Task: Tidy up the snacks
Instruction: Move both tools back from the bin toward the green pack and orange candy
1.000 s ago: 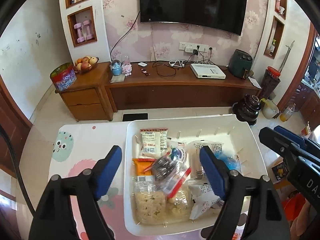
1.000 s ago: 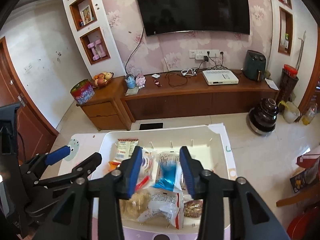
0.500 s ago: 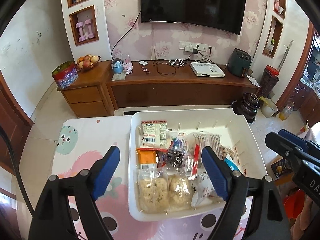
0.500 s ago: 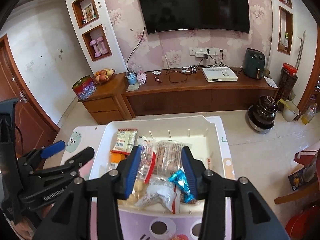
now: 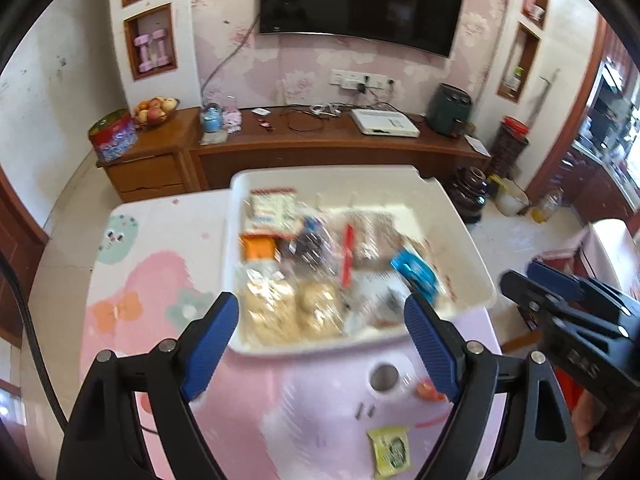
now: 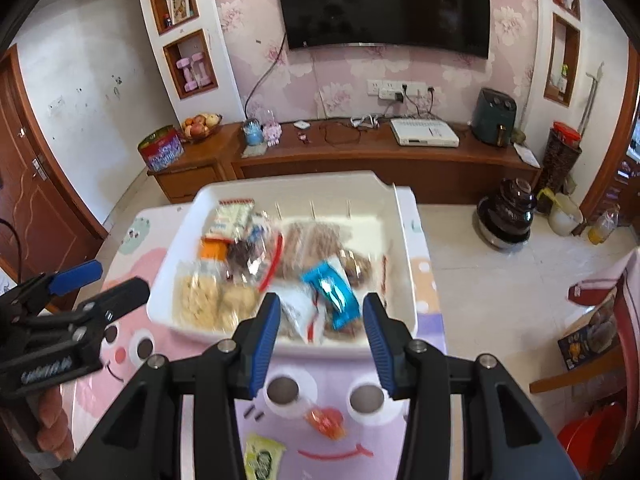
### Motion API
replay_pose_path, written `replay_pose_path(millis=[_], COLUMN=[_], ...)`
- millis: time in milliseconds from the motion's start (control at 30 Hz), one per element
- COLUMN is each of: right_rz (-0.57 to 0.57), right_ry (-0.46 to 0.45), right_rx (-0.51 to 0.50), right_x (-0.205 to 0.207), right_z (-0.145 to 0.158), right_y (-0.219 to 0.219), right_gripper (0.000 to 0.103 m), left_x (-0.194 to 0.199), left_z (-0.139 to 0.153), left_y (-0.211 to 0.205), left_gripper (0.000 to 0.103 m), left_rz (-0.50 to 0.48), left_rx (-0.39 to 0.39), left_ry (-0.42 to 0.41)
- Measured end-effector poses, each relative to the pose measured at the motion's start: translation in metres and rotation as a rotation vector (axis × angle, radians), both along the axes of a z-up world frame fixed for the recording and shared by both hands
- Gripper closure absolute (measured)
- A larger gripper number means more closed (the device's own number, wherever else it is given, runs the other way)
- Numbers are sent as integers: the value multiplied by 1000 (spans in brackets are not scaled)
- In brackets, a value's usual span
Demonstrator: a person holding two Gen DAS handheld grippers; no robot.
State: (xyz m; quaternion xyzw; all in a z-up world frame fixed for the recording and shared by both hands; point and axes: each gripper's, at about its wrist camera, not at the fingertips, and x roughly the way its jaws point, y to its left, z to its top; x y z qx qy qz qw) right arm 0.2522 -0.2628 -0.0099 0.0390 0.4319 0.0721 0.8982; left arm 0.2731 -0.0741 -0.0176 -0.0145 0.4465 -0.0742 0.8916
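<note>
Left wrist view: left gripper is seen with jaws spread wide, nothing held between them, hovering over the near rim of the white tray. Tray is set on a pink cartoon-print table and is filled with blurred snack packets; a blue packet lies at its right side, two pale biscuit bags at its near edge. A yellow-green packet is seen on the table, outside the tray, near the camera. Right wrist view: right gripper is parted narrowly, empty, above the tray's near rim, just short of the blue packet. An orange sweet lies on the table beside the yellow-green packet.
</note>
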Motion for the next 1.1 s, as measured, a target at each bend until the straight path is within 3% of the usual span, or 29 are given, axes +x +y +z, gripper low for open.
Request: replay_pose_path(millis=[333,533,700,767,1100], right_rz=[-18,12,54,73,153], right_ry=[88,177,220,230,273], right_rx=[12,32,28,22,10], right_x=[-32,-40,-44,-44,-38], right_z=[-55,-97,-121,-129,-156], right_y=[-25,-27,-19,-15,2], right_gripper=[60,60,60,60,60], left_x=[-62,-76,-83,-85,-97], left_z=[-60,-134,-170,-178,-180], left_y=[-36,-49,-55,-56,-76], left_gripper=[19,19,19,19,18], left_rz=[-62,-22,3,7,-31], left_rx=[-35,-50,-43,-41,67], left_ry=[78,248,342,360,292])
